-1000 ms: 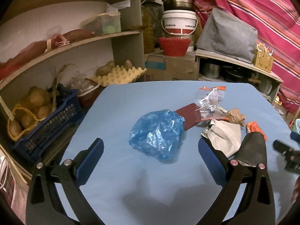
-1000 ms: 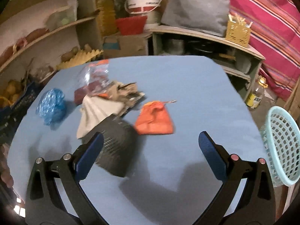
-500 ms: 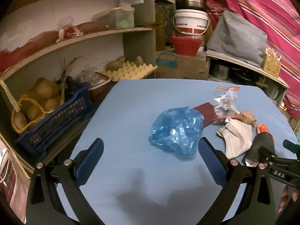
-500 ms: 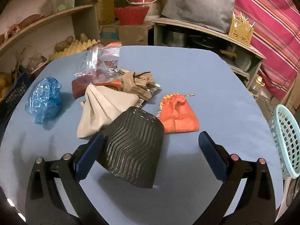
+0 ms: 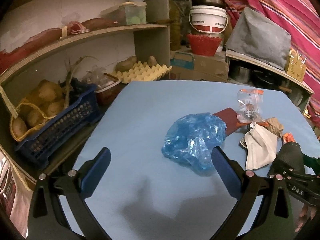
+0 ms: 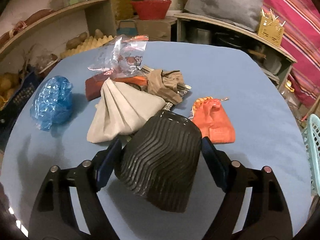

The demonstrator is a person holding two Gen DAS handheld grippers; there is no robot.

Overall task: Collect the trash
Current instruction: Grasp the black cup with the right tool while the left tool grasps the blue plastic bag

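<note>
Trash lies heaped toward the bench's point(image 6: 230, 64) middle and far-left side. At the left edge sits the blue plastic bag point(image 5: 193, 140); my left gripper point(image 5: 160, 167) hangs over it, fingers spread, lined up for a grab. Next come the beige cloth point(image 6: 124, 112) and orange pouch point(image 6: 213, 120). My right gripper point(image 6: 161, 150) brackets the black ribbed cup point(image 6: 162, 160); whether its fingers pinch it, I cannot tell.

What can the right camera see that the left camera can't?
Only the right camera shows the turquoise basket past the table's edge and the whole orange pouch. Only the left camera shows the blue crate of potatoes up close. Both show the blue plastic bag, the beige paper and the black ribbed cup between the right gripper fingers.
</note>
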